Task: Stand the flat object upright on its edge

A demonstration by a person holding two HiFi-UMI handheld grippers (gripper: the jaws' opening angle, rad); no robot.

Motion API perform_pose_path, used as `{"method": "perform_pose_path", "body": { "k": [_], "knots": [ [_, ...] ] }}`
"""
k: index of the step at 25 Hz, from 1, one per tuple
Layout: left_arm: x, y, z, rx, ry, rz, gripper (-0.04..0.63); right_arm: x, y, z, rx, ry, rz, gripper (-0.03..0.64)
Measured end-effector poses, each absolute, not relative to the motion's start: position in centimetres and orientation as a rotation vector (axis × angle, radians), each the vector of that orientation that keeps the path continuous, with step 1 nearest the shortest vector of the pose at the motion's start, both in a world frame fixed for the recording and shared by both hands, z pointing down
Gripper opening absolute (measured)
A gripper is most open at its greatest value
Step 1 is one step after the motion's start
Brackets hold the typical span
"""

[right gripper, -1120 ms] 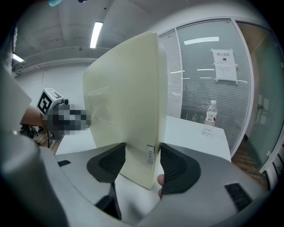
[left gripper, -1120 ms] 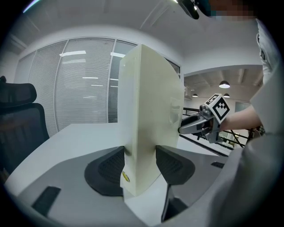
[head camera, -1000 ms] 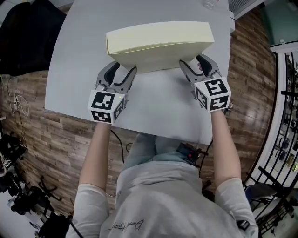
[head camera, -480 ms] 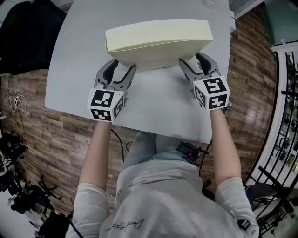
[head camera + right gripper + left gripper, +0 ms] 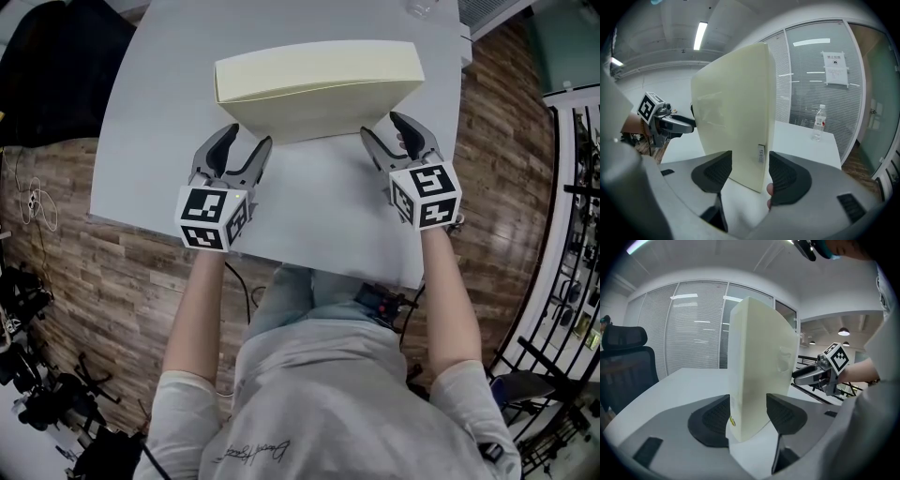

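Standing on edge, cream box (image 5: 319,94) rests unheld; left tool (image 5: 249,137), right tool (image 5: 380,126) gape.

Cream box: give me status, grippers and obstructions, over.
Left gripper, right gripper: jaws open, not gripping. Cream box upright on its edge on table. Water bottle at far edge, not in the way.

Clear water bottle (image 5: 818,123) at the far corner of the white table (image 5: 169,112); black office chair (image 5: 623,376) nearby.

The pale cream flat rectangular box (image 5: 319,80) is standing upright on its long edge, just beyond the left gripper (image 5: 247,141) and right gripper (image 5: 383,128).
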State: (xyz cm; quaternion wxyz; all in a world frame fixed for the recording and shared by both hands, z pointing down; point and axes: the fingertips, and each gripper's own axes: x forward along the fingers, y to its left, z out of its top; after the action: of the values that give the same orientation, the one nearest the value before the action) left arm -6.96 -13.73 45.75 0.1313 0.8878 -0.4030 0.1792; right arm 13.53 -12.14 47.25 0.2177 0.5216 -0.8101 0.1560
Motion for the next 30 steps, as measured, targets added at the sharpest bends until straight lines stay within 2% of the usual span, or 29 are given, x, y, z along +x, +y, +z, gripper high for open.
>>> {"method": "perform_pose_path", "body": {
  "k": [6,9,19,30],
  "knots": [
    [-7.5,-12.4,45.5,2.568,-1.159,0.542,0.253,13.2,-10.6,47.1,1.448,-2.248,0.451,0.249],
    [-7.4,-11.4,45.2,2.56,-1.145,0.541,0.239,12.8,-9.5,46.4,1.452,-2.257,0.434,0.217],
    [-6.8,-7.4,44.1,2.56,-1.14,0.479,0.038,11.2,-6.1,44.4,1.445,-2.268,0.399,0.073],
    [-6.5,-3.6,43.3,2.596,-1.087,0.5,0.012,9.2,-3.3,42.7,1.39,-2.302,0.44,0.028]
  ]
}}
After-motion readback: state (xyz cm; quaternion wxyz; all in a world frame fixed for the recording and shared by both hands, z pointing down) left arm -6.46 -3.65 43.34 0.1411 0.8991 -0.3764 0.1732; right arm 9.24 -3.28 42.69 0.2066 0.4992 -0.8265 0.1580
